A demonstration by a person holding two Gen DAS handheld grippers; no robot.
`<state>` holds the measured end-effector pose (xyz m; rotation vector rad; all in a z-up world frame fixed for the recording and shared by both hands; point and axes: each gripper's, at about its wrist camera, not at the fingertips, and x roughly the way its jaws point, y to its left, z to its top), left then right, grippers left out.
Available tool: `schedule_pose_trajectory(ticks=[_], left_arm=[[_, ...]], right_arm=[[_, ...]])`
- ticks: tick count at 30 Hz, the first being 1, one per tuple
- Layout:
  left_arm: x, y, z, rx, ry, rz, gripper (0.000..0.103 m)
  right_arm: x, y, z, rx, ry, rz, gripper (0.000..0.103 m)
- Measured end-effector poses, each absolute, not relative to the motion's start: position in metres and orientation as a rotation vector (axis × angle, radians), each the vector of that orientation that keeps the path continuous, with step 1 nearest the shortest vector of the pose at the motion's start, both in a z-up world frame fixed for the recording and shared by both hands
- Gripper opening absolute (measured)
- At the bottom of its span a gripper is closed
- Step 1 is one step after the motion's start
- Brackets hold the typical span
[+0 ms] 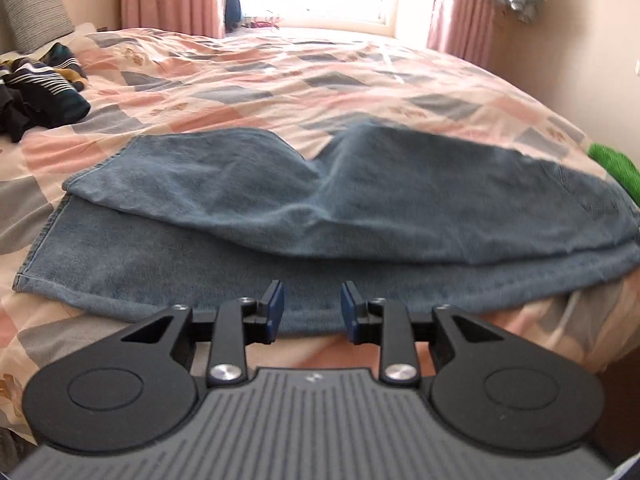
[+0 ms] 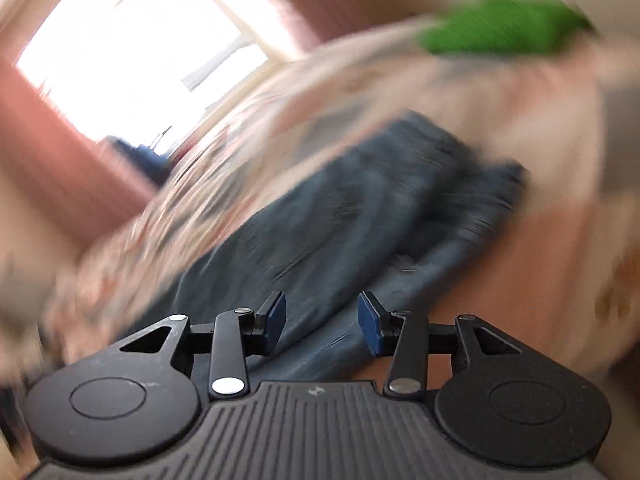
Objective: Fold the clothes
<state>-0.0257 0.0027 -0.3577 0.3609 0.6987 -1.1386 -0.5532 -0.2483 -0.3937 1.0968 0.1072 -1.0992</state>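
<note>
Blue towel lies ahead of the open left claw.

Left gripper angled downward, jaws parted, nothing between the pads; right gripper likewise, slightly wider.

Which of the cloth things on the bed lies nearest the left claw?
The blue towel, folded over, just ahead of the left claw; the dark clothes pile lies far off.

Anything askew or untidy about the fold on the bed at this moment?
Yes. The blue towel is folded unevenly: its upper layer lies crooked and rumpled, dipped at the far edge, leaving a strip of lower layer uncovered along the near edge and left end.
</note>
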Motion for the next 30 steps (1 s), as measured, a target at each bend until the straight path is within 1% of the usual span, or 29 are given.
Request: schedule_pose_trajectory(ticks=[3,4,6,9,12,15,19,20,21,22,23,24,27,30], left_arm=[[0.0,-0.003,-0.357,0.261,0.762,-1.105,0.039],[0.011,-0.004,-0.356,0.214,0.788,-1.089,0.04],[0.038,-0.004,-0.357,0.094,0.853,-1.034,0.046],[0.085,0.001,-0.369,-0.109,0.964,-0.914,0.046],[0.127,0.005,-0.388,-0.291,1.039,-0.778,0.046],[0.157,0.0,-0.404,-0.426,1.076,-0.731,0.046],[0.184,-0.013,-0.415,-0.483,1.065,-0.673,0.046],[0.187,-0.016,-0.414,-0.487,1.057,-0.669,0.045],[0.189,-0.019,-0.411,-0.475,1.049,-0.673,0.039],[0.189,-0.022,-0.406,-0.451,1.035,-0.684,0.029],[0.186,-0.024,-0.396,-0.402,1.001,-0.703,0.009],[0.182,-0.026,-0.384,-0.343,0.953,-0.716,0.001],[0.168,-0.014,-0.35,-0.293,0.826,-0.751,0.001],[0.149,0.013,-0.316,-0.26,0.675,-0.775,0.001]], right_arm=[[-0.579,-0.268,-0.416,1.24,-0.008,-1.168,0.041],[-0.582,-0.274,-0.417,1.236,-0.032,-1.184,0.041],[-0.583,-0.286,-0.421,1.254,-0.053,-1.234,0.043],[-0.585,-0.303,-0.432,1.317,-0.077,-1.268,0.043],[-0.58,-0.309,-0.439,1.309,-0.096,-1.275,0.048],[-0.579,-0.315,-0.44,1.294,-0.097,-1.282,0.049],[-0.582,-0.323,-0.441,1.286,-0.096,-1.28,0.049],[-0.582,-0.325,-0.44,1.286,-0.092,-1.275,0.048],[-0.583,-0.327,-0.439,1.286,-0.088,-1.269,0.04],[-0.583,-0.329,-0.437,1.28,-0.08,-1.257,0.02],[-0.583,-0.33,-0.434,1.275,-0.07,-1.263,0.016],[-0.586,-0.326,-0.43,1.266,-0.073,-1.261,0.013],[-0.587,-0.324,-0.41,1.208,-0.073,-1.238,0.01],[-0.591,-0.317,-0.382,1.142,-0.119,-1.202,0.009]])
